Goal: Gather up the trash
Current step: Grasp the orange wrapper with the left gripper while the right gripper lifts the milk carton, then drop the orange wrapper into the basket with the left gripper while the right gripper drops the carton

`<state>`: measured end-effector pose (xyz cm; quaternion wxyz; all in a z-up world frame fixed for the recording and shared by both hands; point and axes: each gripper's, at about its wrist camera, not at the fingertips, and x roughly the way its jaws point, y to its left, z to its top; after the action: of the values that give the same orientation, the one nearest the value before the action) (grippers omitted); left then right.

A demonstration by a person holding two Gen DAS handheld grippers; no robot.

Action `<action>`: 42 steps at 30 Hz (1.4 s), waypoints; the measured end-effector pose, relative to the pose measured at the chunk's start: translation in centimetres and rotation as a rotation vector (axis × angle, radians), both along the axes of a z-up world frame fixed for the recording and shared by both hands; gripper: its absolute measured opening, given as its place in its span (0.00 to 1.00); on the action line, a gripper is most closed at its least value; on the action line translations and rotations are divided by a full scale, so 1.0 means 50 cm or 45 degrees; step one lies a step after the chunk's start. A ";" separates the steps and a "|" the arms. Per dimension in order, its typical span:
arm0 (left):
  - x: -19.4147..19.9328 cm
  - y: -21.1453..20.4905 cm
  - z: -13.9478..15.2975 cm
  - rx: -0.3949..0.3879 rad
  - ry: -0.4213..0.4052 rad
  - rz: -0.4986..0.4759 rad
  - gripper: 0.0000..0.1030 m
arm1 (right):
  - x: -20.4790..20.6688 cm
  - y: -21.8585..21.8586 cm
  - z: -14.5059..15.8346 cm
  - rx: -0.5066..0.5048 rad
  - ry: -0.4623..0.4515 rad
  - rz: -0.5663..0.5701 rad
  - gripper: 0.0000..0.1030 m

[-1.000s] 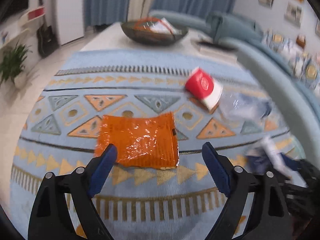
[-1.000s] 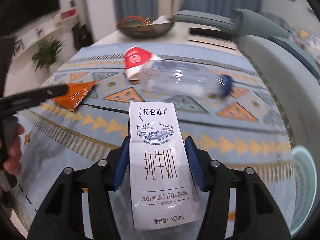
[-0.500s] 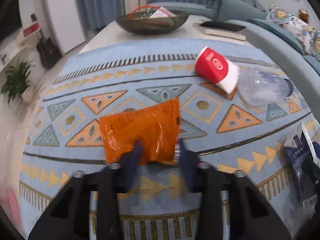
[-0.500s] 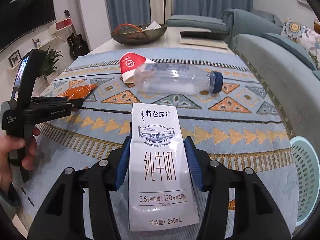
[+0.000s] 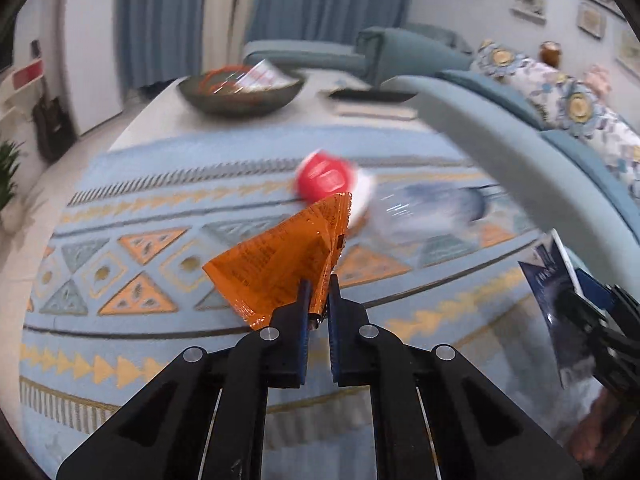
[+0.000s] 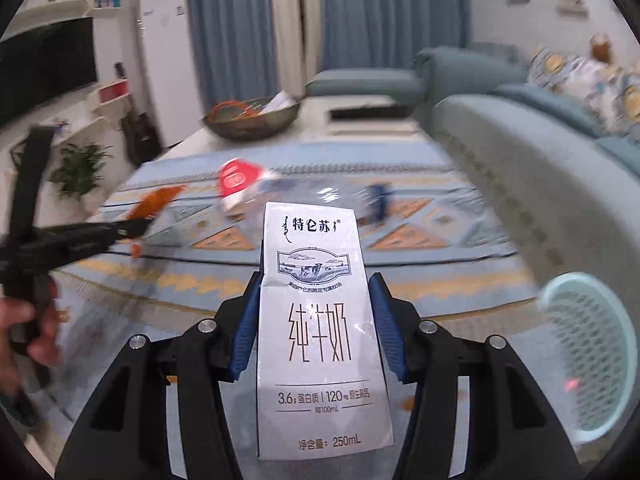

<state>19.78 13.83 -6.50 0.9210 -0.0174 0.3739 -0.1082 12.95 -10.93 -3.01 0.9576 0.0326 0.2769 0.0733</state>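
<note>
My left gripper (image 5: pixel 319 284) is shut on an orange snack wrapper (image 5: pixel 280 268) and holds it lifted off the patterned rug (image 5: pixel 120 216). My right gripper (image 6: pixel 316 284) is shut on a white milk carton (image 6: pixel 320 320), held upright above the rug. A red and white paper cup (image 5: pixel 326 180) and a clear plastic bottle with a blue cap (image 5: pixel 432 212) lie on the rug beyond. The left gripper with the wrapper (image 6: pixel 156 202) shows at the left of the right wrist view. The carton shows at the right edge of the left wrist view (image 5: pixel 552 284).
A pale blue mesh basket (image 6: pixel 592 356) stands on the floor at the right, beside the blue-grey sofa (image 6: pixel 520 168). A low white table holds a dark bowl (image 5: pixel 240 92) at the back. A potted plant (image 6: pixel 80 168) stands at the left.
My left gripper closed on the orange wrapper and lifted it off the rug. My right gripper kept hold of the carton and rose.
</note>
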 end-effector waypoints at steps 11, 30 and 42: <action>-0.052 -0.328 0.072 -0.207 -0.041 -0.406 0.06 | -0.097 -0.257 0.086 0.015 -0.099 -0.378 0.48; -0.107 -0.796 -0.019 -0.096 0.090 -0.719 0.09 | -0.163 -0.604 -0.077 0.284 0.197 -0.841 0.48; -0.102 -0.822 -0.084 -0.116 0.158 -0.733 0.41 | -0.137 -0.632 -0.179 0.417 0.320 -0.874 0.50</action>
<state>14.68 -27.29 -10.71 0.8262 0.0413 0.4137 -0.3802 6.09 -42.53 -11.96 0.8671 0.2840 0.3497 -0.2125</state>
